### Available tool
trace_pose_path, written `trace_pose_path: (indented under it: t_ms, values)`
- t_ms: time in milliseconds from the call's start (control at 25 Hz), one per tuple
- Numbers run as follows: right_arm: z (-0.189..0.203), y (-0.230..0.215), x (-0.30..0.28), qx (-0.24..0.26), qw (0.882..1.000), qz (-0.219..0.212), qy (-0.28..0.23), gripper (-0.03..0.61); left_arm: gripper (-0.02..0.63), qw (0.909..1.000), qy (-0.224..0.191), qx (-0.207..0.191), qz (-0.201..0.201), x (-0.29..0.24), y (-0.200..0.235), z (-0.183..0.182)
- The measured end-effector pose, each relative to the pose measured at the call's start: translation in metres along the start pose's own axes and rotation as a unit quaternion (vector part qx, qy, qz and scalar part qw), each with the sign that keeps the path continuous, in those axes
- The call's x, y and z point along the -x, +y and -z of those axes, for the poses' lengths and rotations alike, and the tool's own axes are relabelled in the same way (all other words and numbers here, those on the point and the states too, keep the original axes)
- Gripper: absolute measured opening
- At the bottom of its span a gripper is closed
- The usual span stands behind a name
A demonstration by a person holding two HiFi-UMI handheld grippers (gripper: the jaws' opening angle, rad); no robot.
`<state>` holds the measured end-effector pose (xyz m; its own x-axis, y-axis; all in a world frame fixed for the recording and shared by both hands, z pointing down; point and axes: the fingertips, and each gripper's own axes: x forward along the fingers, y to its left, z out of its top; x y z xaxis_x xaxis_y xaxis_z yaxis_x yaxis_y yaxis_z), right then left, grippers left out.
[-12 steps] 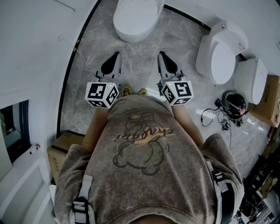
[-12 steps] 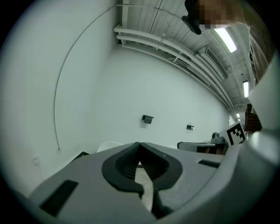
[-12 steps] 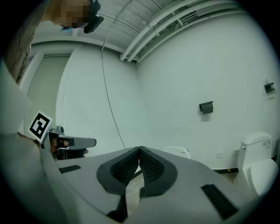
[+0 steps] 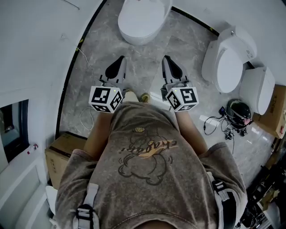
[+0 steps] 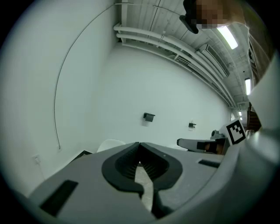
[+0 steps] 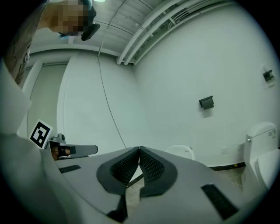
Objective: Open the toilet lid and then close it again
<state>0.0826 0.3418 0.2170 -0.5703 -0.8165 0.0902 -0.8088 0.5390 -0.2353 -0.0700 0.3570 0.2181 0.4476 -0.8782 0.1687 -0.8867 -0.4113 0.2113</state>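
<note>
The person stands on the grey stone floor [image 4: 187, 40] with both tools held out in front, side by side. The left gripper [image 4: 120, 59] has its jaws pressed together with nothing between them. The right gripper [image 4: 166, 58] is the same, closed tight and empty. Both are well apart from anything to be handled.

The toilet [image 4: 136, 38] for the job sits straight ahead at the far side of the floor, close to the curved white wall. Its lid [image 4: 143, 13] is down, so the opening has not begun. Two other toilets [image 4: 229, 60] stand off to the right, with a dark helmet [image 4: 239, 109] on the floor near them.

That lid looks like smooth, glossy white plastic. I would expect it to be stiff, fairly light and slippery, swinging on a hinge at its far end. The place to take it is the near front lip, where a jaw could slip under the edge. Closed jaws would first have to part, or hook beneath and lift. Lowering it gently matters, since a dropped lid could slam.
</note>
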Motion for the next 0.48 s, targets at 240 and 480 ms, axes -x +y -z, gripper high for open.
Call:
trace_pose_path:
  t_ms: [240, 480]
  values:
    - [0.033, -0.018, -0.04, 0.003, 1.0, -0.013, 0.025, 0.026, 0.009, 0.9999, 0.009, -0.011, -0.003, -0.039, 0.023, 0.021]
    - [0.099, -0.067, -0.101, 0.006, 0.999, -0.008, 0.049, 0.026, 0.009, 0.9994, 0.031, -0.014, 0.004, -0.113, 0.067, 0.079]
